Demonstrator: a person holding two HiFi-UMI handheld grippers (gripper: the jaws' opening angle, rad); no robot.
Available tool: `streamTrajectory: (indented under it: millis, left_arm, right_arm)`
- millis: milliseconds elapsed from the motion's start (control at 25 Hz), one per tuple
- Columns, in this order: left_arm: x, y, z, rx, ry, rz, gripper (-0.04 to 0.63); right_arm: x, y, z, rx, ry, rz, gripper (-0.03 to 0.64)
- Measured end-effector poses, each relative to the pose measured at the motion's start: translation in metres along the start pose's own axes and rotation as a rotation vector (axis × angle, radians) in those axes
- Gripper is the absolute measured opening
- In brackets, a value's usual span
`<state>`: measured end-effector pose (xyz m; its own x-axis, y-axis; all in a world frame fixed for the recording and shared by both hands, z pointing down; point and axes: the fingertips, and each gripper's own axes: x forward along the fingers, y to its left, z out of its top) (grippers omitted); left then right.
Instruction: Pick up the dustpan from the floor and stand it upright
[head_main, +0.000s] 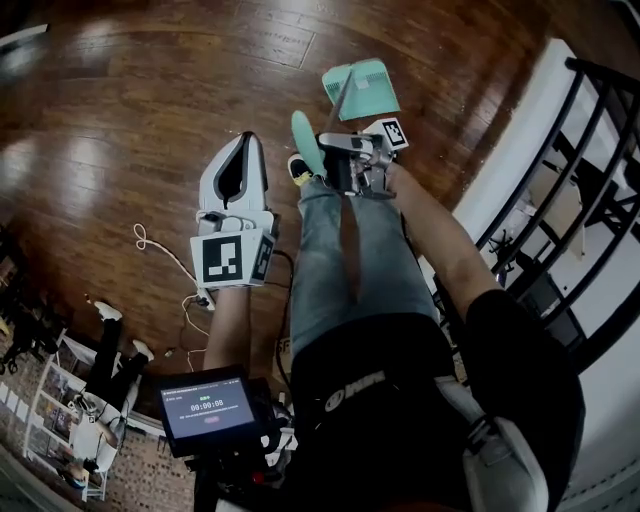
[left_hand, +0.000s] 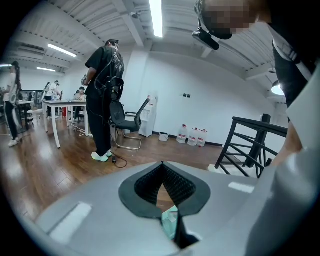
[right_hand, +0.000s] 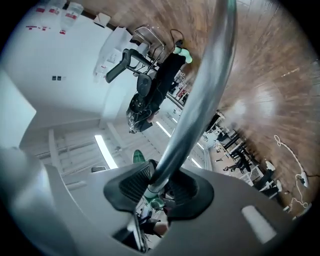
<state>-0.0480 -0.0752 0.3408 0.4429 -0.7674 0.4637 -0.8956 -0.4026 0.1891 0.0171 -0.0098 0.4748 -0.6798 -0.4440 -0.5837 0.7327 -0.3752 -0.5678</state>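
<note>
**A:** What sits nearest?

**B:** The person's black top (head_main: 400, 400) and jeans (head_main: 320, 270), seen from above. A small lit screen (head_main: 208, 408) is at the near left.

**A:** And the left claw?

**B:** The left gripper (head_main: 245, 140) hangs over the wood floor (head_main: 120, 100), just left of the leg. Its jaw tips meet and nothing is between them. Only floor and a sliver of teal show through the gap behind the tips.

**A:** The right one?

**B:** The right gripper (right_hand: 160, 175) is clamped on the metal handle (right_hand: 198, 100) of the dustpan (head_main: 362, 88). Both pads press on the tube, which runs on past the jaws.

**A:** Where is the dustpan itself?

**B:** The teal pan is at the far side, just beyond the right gripper and to the right of the left one. Its handle slants back into the jaws. I cannot tell whether the pan touches the boards.

**A:** Anything else around?

**B:** A white cable (head_main: 172, 265) lies on the floor left of the left gripper, and a black railing (head_main: 537, 140) runs along the right. In the left gripper view a person in black (left_hand: 102, 100) stands far off beside a chair (left_hand: 127, 122). Bottles (left_hand: 192, 136) stand against the far wall.
</note>
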Motion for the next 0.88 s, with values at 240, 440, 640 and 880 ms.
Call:
streamTrajectory:
  millis: [240,440,640,880]
  left_arm:
    - [0.004,-0.022,-0.007,0.039,0.009,-0.014,0.018]
    - [0.014,-0.032,-0.010,0.053,0.031,-0.038,0.018]
    - [0.026,-0.054,-0.017,0.074,0.054,-0.076,0.020]
    - [0.040,-0.068,-0.011,0.096,0.073,-0.106,0.020]
  right_arm:
    - [-0.034,0.018,0.028,-0.050,-0.127,0.094,0.150]
    - [-0.064,0.044,0.060,-0.073,-0.249,0.150,0.180]
    - [-0.085,0.058,0.082,-0.160,-0.398,0.185,0.229]
    - [-0.111,0.035,0.104,-0.233,-0.536,0.039,0.299]
